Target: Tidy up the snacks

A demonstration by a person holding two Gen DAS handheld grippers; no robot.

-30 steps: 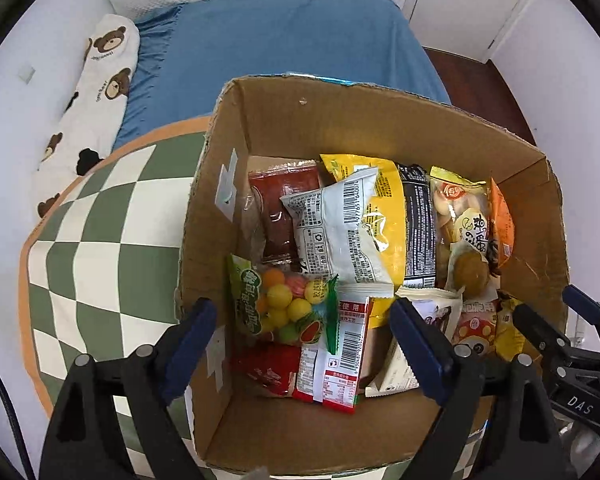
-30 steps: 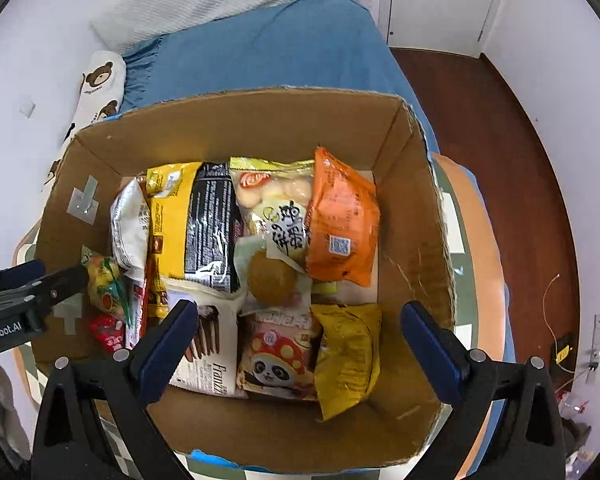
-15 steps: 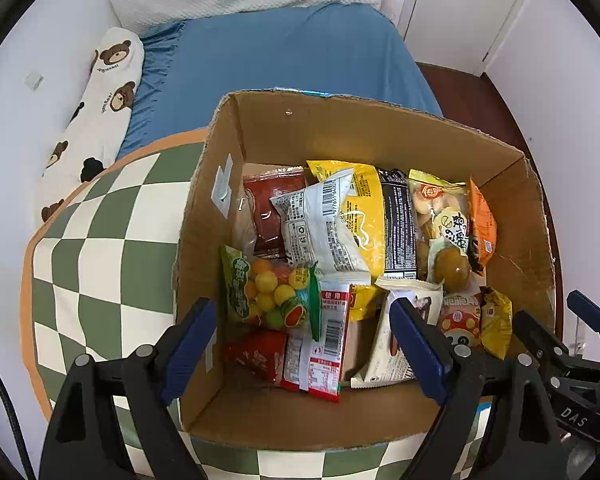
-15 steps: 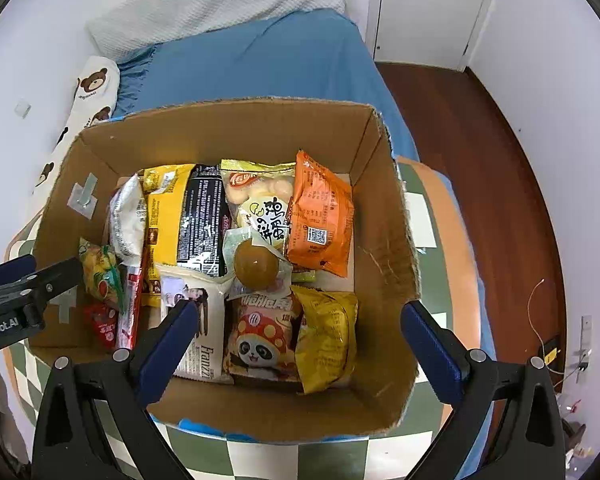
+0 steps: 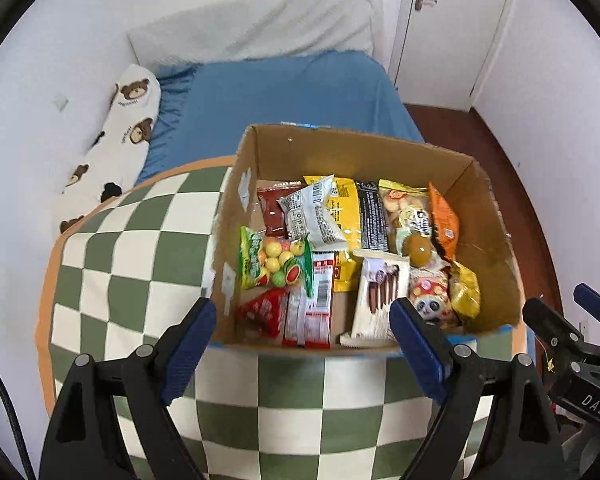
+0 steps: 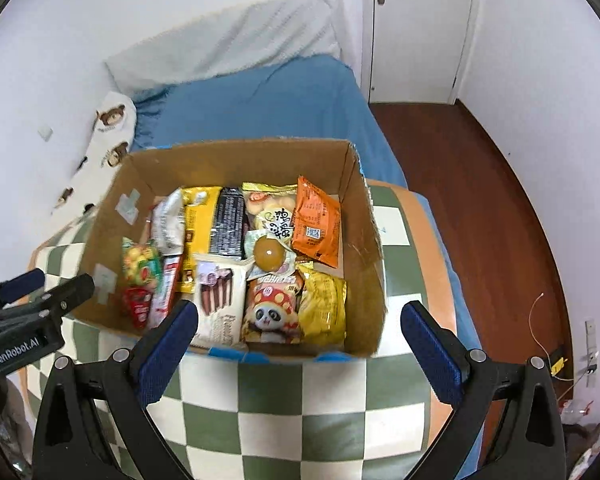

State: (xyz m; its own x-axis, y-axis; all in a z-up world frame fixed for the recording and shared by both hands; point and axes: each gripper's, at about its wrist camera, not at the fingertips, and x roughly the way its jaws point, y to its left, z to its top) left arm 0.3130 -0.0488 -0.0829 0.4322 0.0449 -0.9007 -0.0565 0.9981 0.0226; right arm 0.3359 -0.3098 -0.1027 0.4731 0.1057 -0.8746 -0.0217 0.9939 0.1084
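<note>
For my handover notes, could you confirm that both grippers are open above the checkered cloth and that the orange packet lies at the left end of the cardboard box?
Not quite: the orange packet lies at the right end of the cardboard box, as the right wrist view shows. The rest holds: the left gripper and right gripper are open above the checkered cloth.

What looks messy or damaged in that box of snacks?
Snack packets lie overlapped at mixed angles in the brown cardboard box, none spilled outside. The box's right wall looks scuffed and ragged along its rim. Nothing else stands out.
</note>
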